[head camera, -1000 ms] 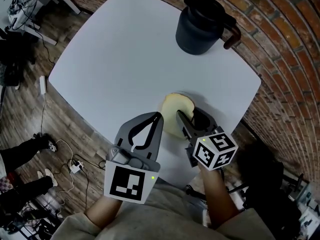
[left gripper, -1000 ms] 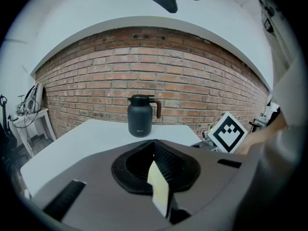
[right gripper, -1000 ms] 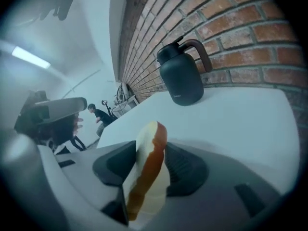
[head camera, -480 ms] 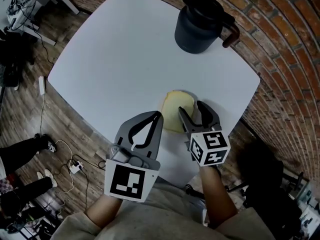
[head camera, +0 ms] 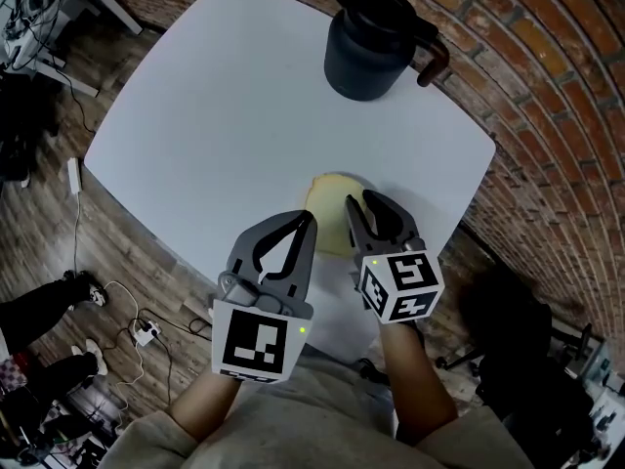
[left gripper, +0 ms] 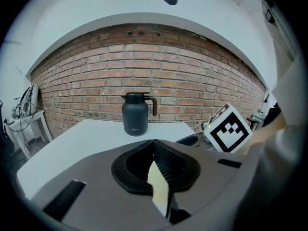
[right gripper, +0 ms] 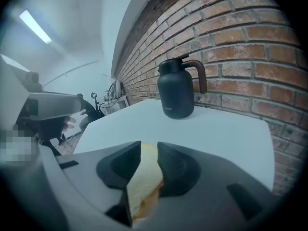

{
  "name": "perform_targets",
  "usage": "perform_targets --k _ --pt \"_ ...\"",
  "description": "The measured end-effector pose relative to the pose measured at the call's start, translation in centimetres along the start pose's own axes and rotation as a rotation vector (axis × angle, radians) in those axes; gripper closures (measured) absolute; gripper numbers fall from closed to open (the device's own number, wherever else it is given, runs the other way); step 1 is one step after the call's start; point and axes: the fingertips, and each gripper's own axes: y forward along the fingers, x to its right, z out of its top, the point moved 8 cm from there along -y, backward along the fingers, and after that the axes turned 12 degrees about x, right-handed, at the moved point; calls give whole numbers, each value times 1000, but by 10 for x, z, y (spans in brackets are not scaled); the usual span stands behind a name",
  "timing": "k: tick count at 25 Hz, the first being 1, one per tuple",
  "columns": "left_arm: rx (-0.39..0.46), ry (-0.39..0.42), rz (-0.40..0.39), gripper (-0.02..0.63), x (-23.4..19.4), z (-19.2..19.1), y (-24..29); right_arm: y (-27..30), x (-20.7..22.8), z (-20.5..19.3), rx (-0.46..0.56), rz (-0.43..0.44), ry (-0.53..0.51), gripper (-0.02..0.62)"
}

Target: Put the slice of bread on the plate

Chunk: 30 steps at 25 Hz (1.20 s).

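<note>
Pale slice of bread (head camera: 330, 208) sits by the bench's (head camera: 215, 115) near edge. My right tool (head camera: 361, 203) has just been closing and now pinches it (ready to lift, I judge). My left tool (head camera: 311, 221) is pressed together alongside.

the table (head camera: 244, 115) has a smooth, matt white top, and the jug (head camera: 363, 52) on it is matt and dark, coated metal or plastic i cannot tell, with a glossier reddish-brown handle (head camera: 436, 62). the slice of bread (head camera: 330, 213) looks soft and porous, with pale crumb and a browner crust at its edge. the brick wall (head camera: 547, 66) is rough with sunken mortar joints, the floor (head camera: 127, 252) is worn wood planking, and the sleeve (head camera: 210, 408) is plain matt cloth.
</note>
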Motion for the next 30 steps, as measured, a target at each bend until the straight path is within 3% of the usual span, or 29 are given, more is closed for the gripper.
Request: perform_targets --k 12,30 --pt "31 7 -19 595 15 5 6 -29 -17 35 140 18 -62 562" --pt "227 34 18 596 50 75 -56 -129 -82 109 409 31 -220 588"
